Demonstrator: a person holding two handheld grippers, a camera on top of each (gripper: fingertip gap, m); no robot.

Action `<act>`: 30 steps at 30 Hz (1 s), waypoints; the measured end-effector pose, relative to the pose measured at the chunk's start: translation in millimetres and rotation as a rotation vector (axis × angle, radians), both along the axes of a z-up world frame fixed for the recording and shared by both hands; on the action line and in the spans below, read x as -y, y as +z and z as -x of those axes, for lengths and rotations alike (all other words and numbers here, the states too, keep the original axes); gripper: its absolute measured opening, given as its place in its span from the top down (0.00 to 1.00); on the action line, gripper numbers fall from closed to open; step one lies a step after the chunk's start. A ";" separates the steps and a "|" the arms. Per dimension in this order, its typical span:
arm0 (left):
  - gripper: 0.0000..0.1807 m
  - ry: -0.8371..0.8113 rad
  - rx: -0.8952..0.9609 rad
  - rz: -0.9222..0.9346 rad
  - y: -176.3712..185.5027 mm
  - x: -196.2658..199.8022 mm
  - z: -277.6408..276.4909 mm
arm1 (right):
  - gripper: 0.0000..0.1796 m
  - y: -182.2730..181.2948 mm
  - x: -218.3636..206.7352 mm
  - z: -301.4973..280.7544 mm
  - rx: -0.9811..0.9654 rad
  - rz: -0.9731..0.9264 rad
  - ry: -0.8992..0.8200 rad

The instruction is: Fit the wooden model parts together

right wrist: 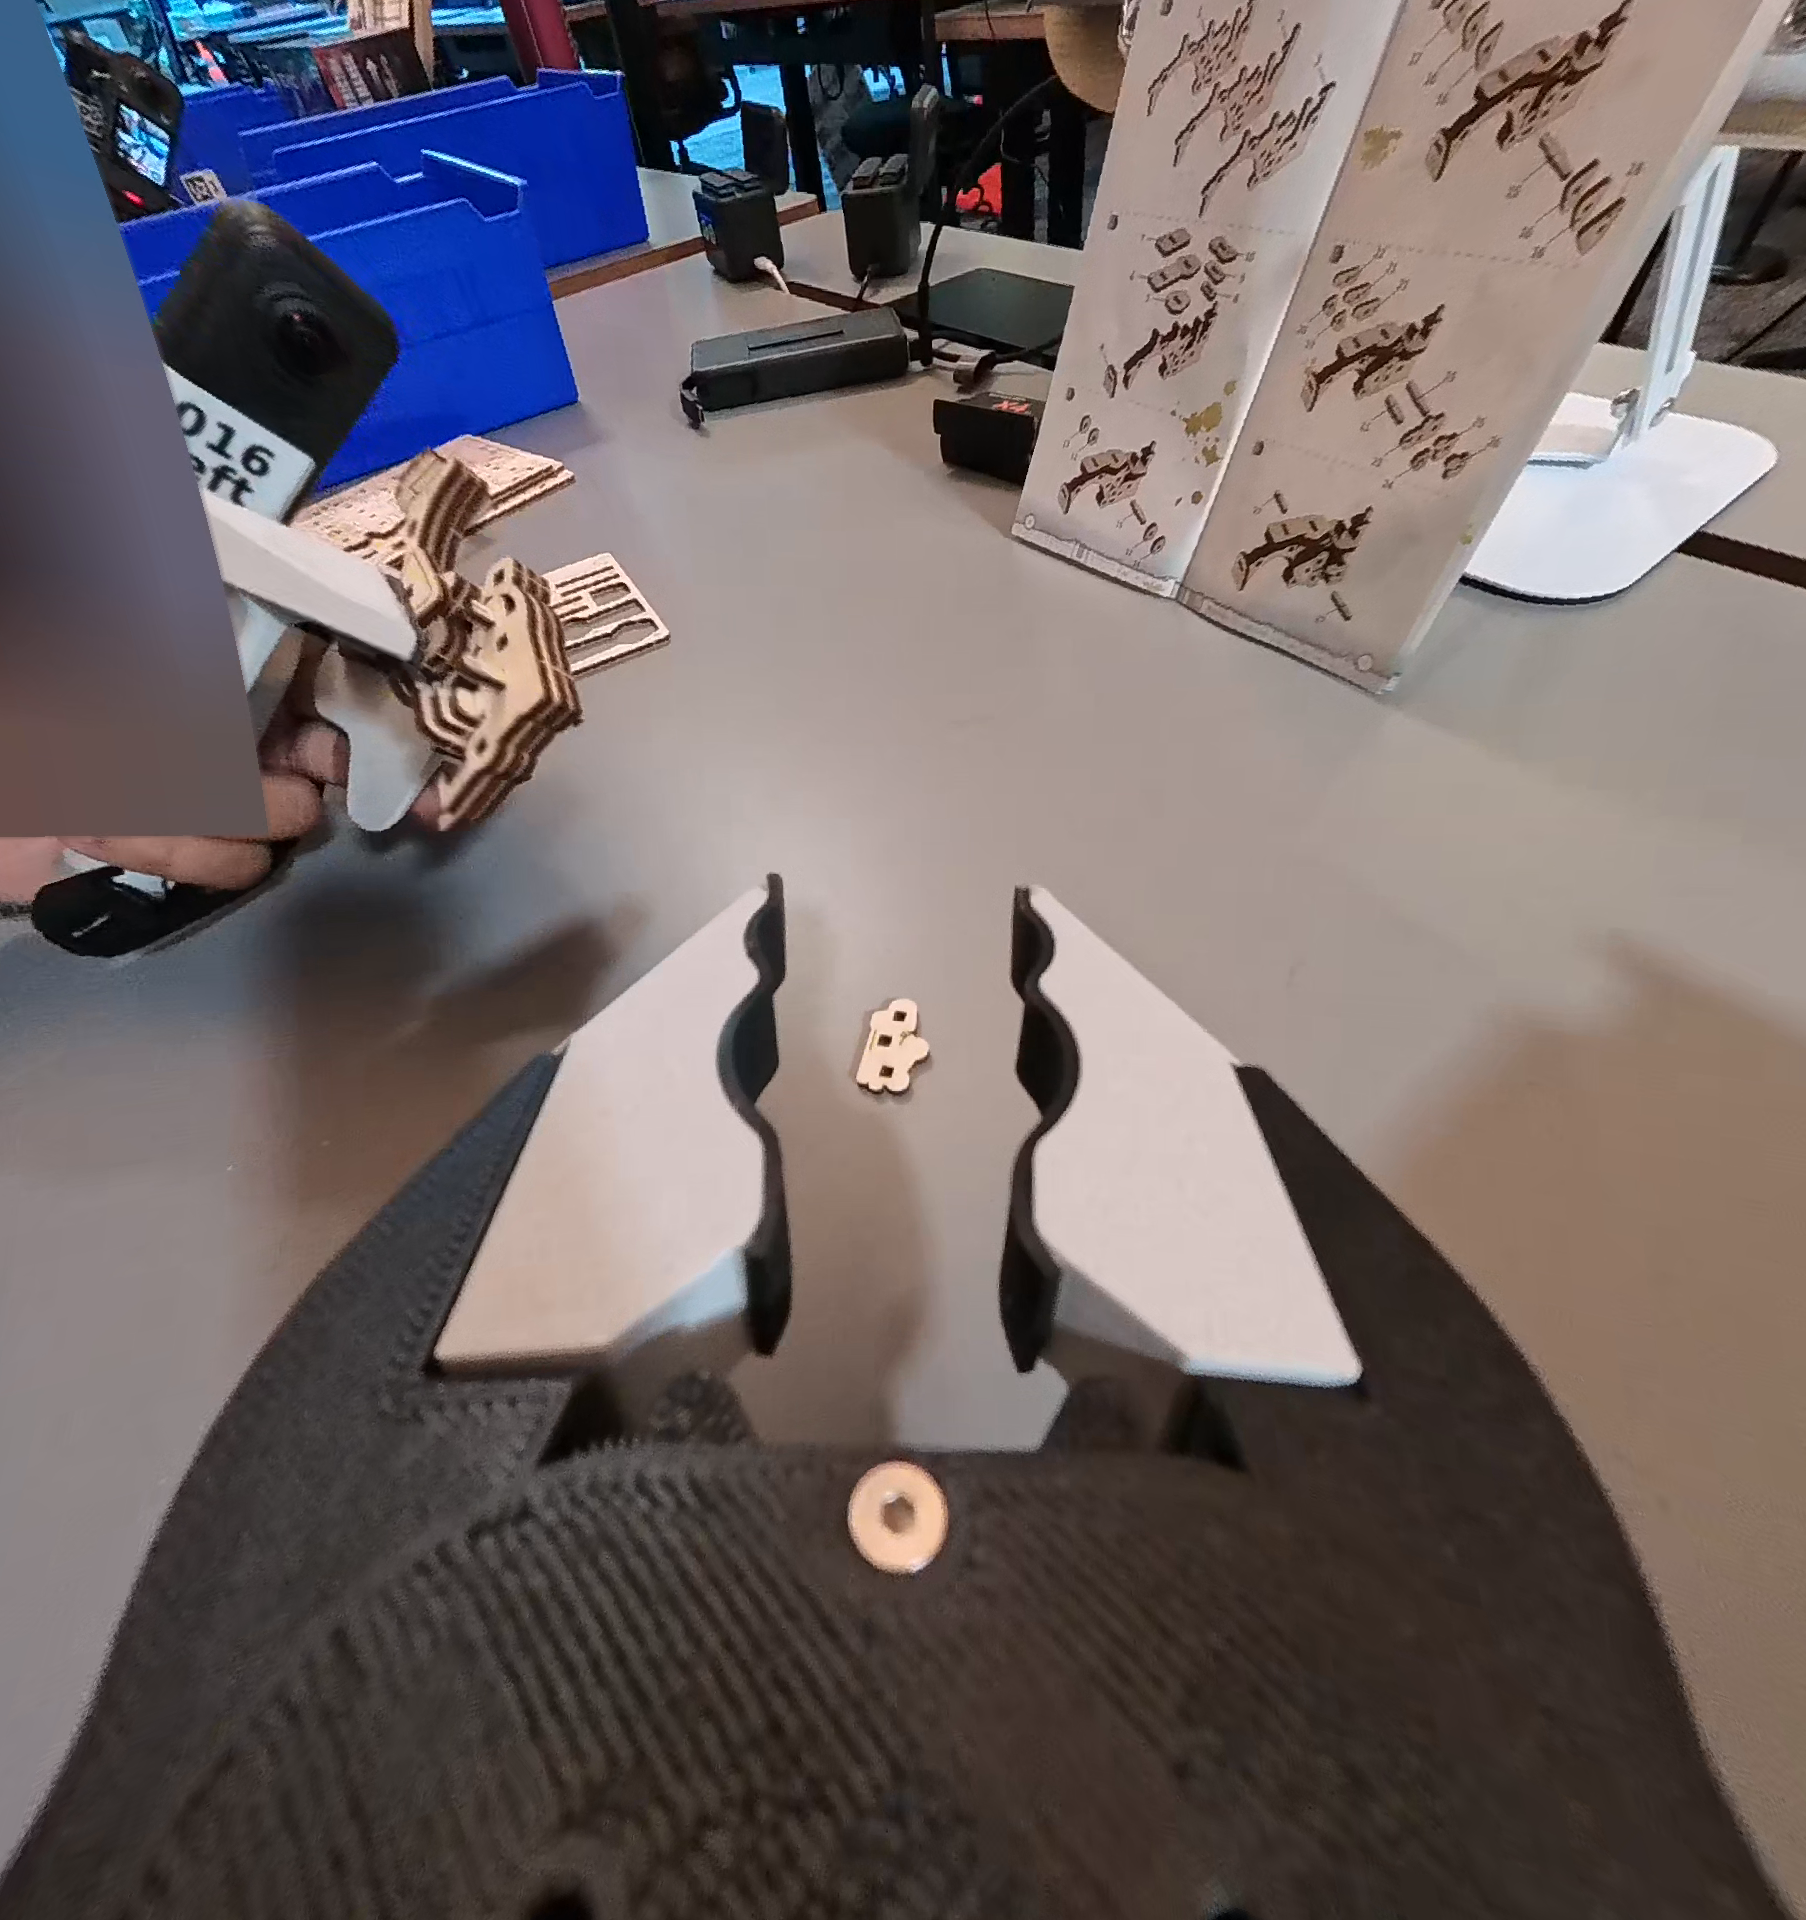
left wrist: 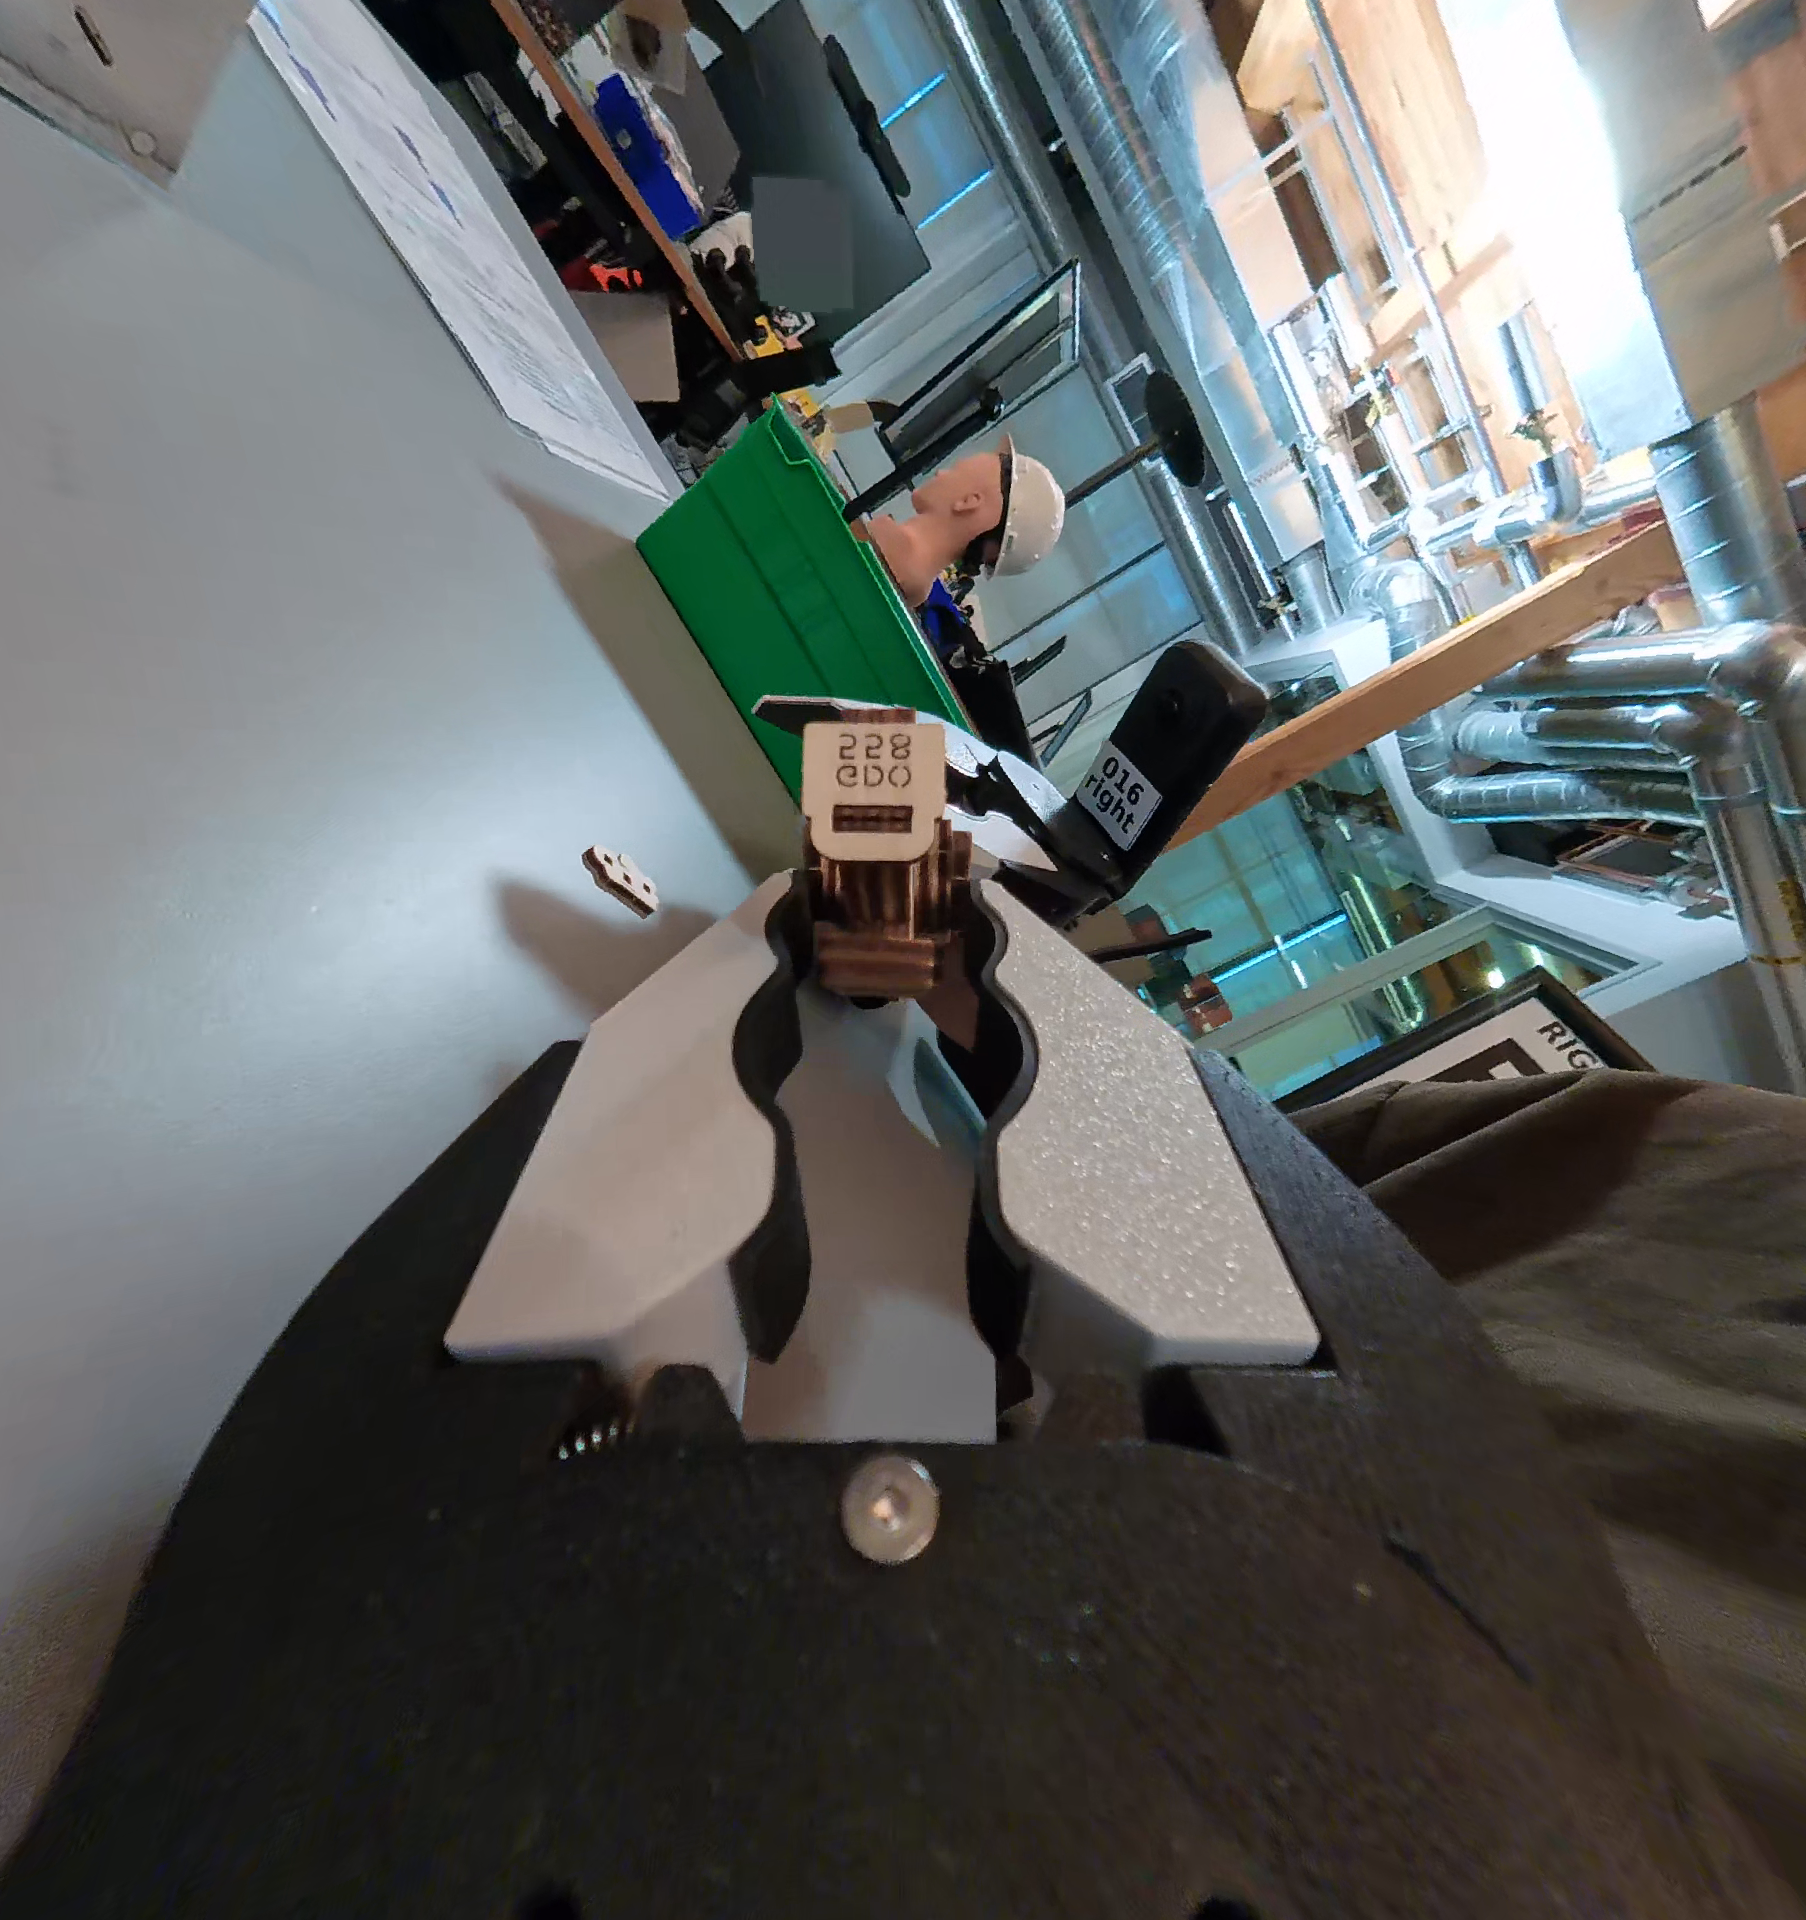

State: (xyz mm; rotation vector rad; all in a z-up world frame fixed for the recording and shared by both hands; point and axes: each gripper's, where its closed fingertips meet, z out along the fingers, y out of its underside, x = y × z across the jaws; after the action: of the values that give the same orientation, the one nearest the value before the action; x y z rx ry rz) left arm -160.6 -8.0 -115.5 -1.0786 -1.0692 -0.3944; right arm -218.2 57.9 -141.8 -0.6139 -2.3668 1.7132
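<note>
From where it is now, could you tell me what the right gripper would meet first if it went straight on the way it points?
Most likely the small flat wooden piece on the grey table: it lies right ahead of the right gripper, between its open jaws. How far above the table the jaws sit is unclear, so they might touch the table itself first.

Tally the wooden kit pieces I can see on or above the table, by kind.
Layered wooden assembly, held in the left gripper: 1
Small loose wooden piece on the table: 1
Flat cut-out sheets and: at least 2
Total: at least 4
</note>
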 end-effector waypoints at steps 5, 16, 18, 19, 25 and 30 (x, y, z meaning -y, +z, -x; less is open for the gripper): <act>0.86 0.021 -0.006 0.048 -3.1 1.7 1.5 | 0.79 -5.0 0.7 -1.7 0.012 -0.035 0.007; 0.86 0.040 0.033 0.056 -9.6 4.3 4.5 | 0.77 -52.3 -0.5 -5.8 0.161 -0.275 -0.003; 0.86 0.041 0.034 0.054 -9.6 4.5 4.7 | 0.75 -57.3 -0.8 -5.3 0.157 -0.311 -0.013; 0.86 0.040 0.035 0.053 -9.7 4.4 4.7 | 0.75 -58.8 -1.0 -4.6 0.152 -0.323 -0.018; 0.86 0.029 0.045 0.040 -10.2 2.7 4.2 | 0.82 -61.8 -1.5 1.1 0.102 -0.367 -0.039; 0.86 0.019 0.052 0.033 -10.5 0.9 3.2 | 0.93 -62.3 -1.6 -1.0 0.089 -0.377 -0.013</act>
State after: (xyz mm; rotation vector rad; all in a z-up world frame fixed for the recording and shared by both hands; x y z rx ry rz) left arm -163.8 -8.9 -126.0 -1.0916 -1.1343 -0.3931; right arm -217.2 59.5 -204.1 -0.6474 -2.6414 1.2048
